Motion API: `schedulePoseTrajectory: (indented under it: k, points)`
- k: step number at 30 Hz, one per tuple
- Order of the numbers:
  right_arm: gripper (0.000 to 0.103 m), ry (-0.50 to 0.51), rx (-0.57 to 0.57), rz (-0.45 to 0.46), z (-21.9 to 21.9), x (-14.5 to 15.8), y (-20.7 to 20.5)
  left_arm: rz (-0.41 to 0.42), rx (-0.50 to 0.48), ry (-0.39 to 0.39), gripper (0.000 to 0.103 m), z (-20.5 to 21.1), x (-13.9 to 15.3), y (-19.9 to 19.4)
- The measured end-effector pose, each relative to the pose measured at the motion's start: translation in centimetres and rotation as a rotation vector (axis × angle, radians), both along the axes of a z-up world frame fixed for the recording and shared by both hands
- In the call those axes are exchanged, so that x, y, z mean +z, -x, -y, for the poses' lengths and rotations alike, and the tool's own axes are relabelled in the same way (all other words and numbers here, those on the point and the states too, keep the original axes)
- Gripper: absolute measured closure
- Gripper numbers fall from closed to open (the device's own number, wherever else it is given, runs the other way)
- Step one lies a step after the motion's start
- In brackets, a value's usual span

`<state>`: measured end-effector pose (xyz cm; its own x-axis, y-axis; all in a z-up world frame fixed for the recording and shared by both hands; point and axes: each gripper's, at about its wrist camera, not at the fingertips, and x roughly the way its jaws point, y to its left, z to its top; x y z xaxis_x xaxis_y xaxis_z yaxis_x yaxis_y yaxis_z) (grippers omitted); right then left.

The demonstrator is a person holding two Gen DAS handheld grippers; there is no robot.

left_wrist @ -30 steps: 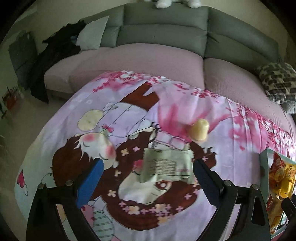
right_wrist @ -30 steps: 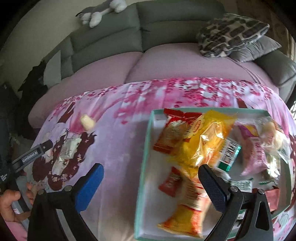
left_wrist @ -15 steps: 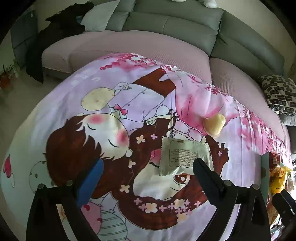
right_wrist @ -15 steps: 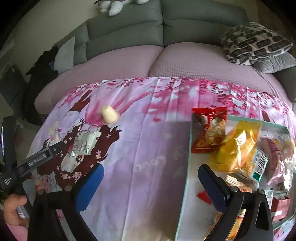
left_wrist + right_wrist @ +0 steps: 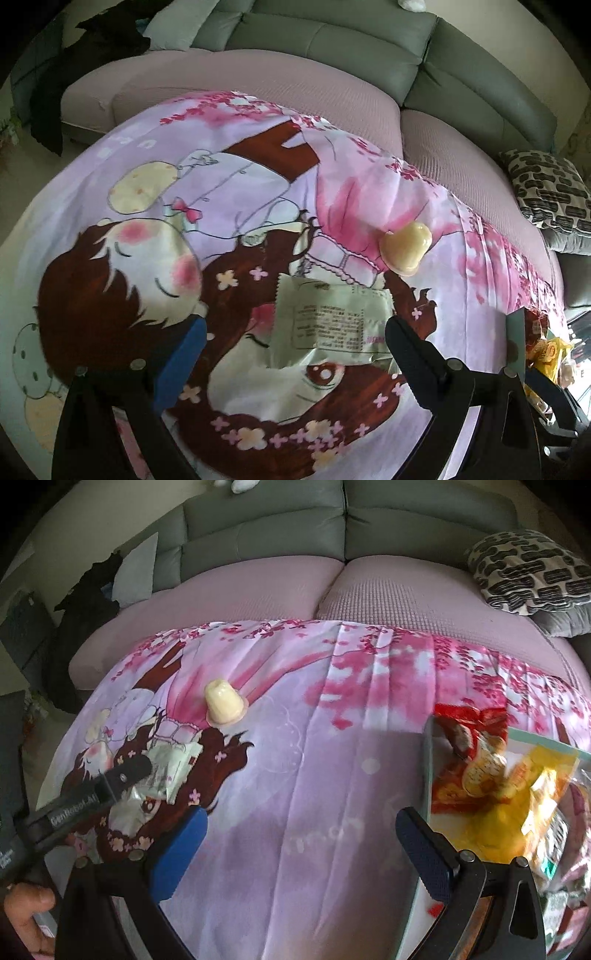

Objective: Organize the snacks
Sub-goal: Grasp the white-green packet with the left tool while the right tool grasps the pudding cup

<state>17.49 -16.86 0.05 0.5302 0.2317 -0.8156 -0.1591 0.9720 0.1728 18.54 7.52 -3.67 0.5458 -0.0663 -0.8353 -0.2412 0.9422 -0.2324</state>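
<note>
From the left wrist view, the left hand-held gripper [image 5: 293,334] has its jaws spread wide with nothing between them, poised low over a pale silvery snack packet [image 5: 330,319] that lies flat, print side up, on the cartoon-printed cloth [image 5: 155,206] covering the counter. Just beyond the packet, near its far right corner but apart from it, a cream heart-shaped jelly cup [image 5: 405,248] rests on the pink part of the print. At the far right edge a sliver of the teal tray [image 5: 516,338] shows, with yellow wrappers in it.

From the right wrist view, the right hand-held gripper [image 5: 301,834] is also spread and empty, hanging over bare cloth between the loose snacks and the tray [image 5: 428,771]. The tray already holds a heap: a red packet [image 5: 463,746] at its near-left corner and a yellow bag [image 5: 509,805] beside it, blurred. The jelly cup [image 5: 223,703] and the silvery packet [image 5: 168,773] sit well apart from the tray, the left gripper's finger crossing the packet.

Most snacks look gathered; I'd judge these two remain, the packet likely first.
</note>
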Motion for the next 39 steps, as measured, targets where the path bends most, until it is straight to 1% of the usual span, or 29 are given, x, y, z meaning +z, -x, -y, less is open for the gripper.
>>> schedulePoseTrajectory:
  k: [7,11,13,17,18,21,25,26,29,33,35,37,38,39]
  points:
    - [0.0,-0.049,-0.002,-0.008,0.1,-0.7,-2.4,-0.034,-0.051,0.016,0.006,1.4,-1.3,-1.4]
    - [0.0,-0.052,0.004,-0.025,-0.2,-1.2,-3.7,-0.043,-0.059,-0.02,0.006,2.4,-1.7,-2.1]
    - [0.0,-0.055,0.008,-0.035,-0.3,-1.5,-4.4,-0.054,-0.058,-0.052,0.007,2.9,-1.9,-2.5]
    - [0.0,-0.049,0.016,-0.044,-0.8,-1.8,-5.5,-0.056,-0.06,-0.115,0.022,3.5,-1.9,-2.8]
    - [0.0,-0.048,0.019,-0.045,-1.0,-1.9,-5.8,-0.055,-0.059,-0.119,0.025,3.4,-1.9,-2.8]
    - [0.0,-0.047,0.025,-0.046,-1.5,-1.9,-6.5,-0.049,-0.049,-0.114,0.031,3.0,-1.8,-2.5]
    - [0.0,-0.039,0.04,-0.041,-2.3,-1.9,-7.1,-0.041,-0.046,-0.107,0.035,2.7,-1.7,-2.4]
    - [0.0,-0.036,0.048,-0.037,-2.6,-1.9,-7.3,-0.037,-0.042,-0.106,0.042,2.6,-1.7,-2.4]
    - [0.0,-0.031,0.071,-0.02,-3.7,-1.6,-8.0,-0.021,-0.025,-0.078,0.042,1.9,-1.6,-2.4]
    - [0.0,-0.019,0.1,-0.002,-5.3,-1.3,-9.0,-0.004,-0.003,-0.074,0.044,1.5,-1.3,-2.7]
    - [0.002,-0.003,0.114,0.012,-6.1,-1.2,-9.3,0.002,0.014,-0.074,0.044,1.0,-1.2,-2.8]
    - [0.011,0.005,0.126,0.02,-6.9,-1.2,-9.7,0.004,0.042,-0.08,0.044,0.3,-1.1,-2.6]
    - [0.013,0.008,0.132,0.023,-7.3,-1.3,-9.9,0.005,0.053,-0.079,0.044,0.0,-1.1,-2.6]
    - [0.018,0.014,0.137,0.029,-7.7,-1.3,-10.1,0.006,0.064,-0.077,0.044,-0.4,-1.1,-2.5]
